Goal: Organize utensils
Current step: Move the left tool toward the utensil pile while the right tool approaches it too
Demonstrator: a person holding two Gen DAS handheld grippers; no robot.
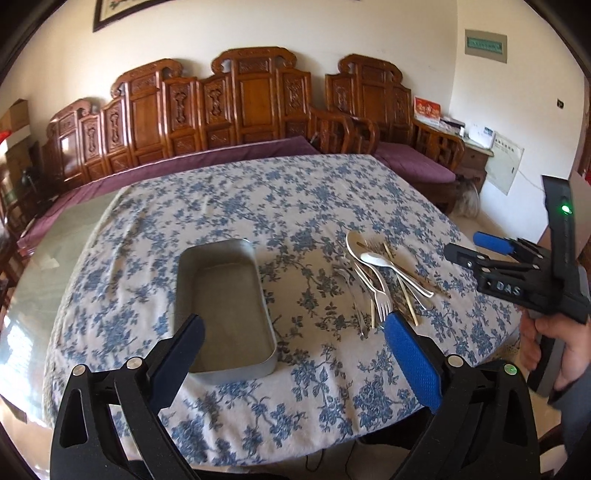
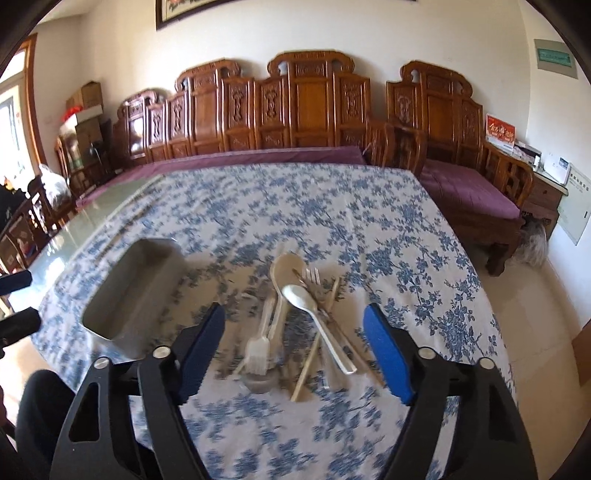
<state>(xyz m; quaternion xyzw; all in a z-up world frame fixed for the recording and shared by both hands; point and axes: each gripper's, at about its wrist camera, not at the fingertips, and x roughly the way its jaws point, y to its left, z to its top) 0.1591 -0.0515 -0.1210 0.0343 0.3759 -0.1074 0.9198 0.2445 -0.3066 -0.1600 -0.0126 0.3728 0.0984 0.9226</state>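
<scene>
Between the right gripper's (image 2: 293, 347) open, empty jaws lies the utensil pile (image 2: 306, 325); left gripper (image 1: 295, 354) likewise open.

Raised letters "DAS" stand on the black body of the right gripper (image 1: 496, 245), seen from the left wrist. Wall signs are unreadable.

Cream plaster walls (image 2: 110, 48), brightly daylit. Dark-framed picture (image 2: 221, 11) mounted high; green-grey wall plaque (image 2: 554, 57) at right. Carved reddish wooden bench (image 2: 295, 107) along the far wall, fitted with purple cushion (image 1: 166, 166); matching armchair (image 2: 461, 147) to its right, purple seat pad. Small wooden side cabinet (image 2: 543, 195) in the corner, red card (image 2: 500, 133) on top. Stacked cardboard boxes (image 2: 86, 107) at left. Window (image 2: 11, 122) at far left, wood-trimmed. Pale tiled floor (image 2: 546, 325). Table (image 2: 59, 236) with glossy glass top, covered by blue floral cloth (image 2: 295, 206).
</scene>
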